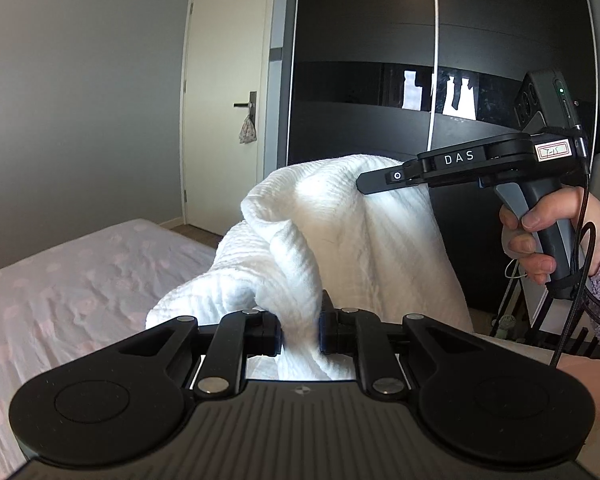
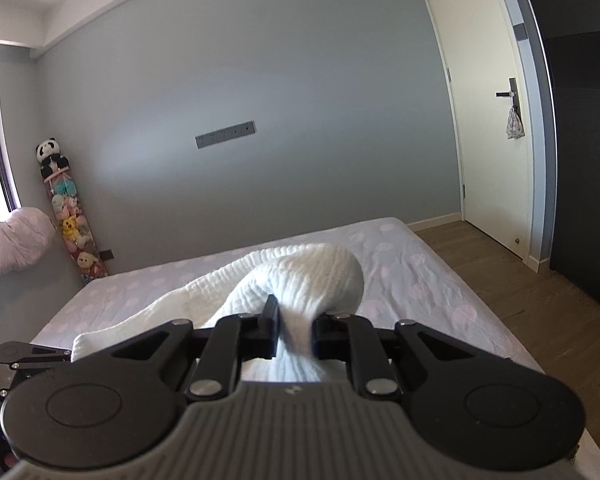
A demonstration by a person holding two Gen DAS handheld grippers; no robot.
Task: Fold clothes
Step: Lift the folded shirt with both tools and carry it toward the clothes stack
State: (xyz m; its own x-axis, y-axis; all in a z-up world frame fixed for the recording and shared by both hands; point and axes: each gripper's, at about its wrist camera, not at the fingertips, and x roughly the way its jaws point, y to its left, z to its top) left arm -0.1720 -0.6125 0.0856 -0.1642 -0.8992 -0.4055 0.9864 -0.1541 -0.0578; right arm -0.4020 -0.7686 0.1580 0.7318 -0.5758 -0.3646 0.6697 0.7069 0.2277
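Nearest me, my left hand-held gripper (image 1: pixel 300 334) pinches a bunched fold of the white garment (image 1: pixel 340 240); my right hand-held gripper (image 2: pixel 295 332) pinches another bunch of it. The garment hangs lifted above the bed (image 2: pixel 400 264), sagging between my two grips. Both grips hold thick wads, not clean edges, so I judge the fold may land crooked on the bed, or fabric may slip free.
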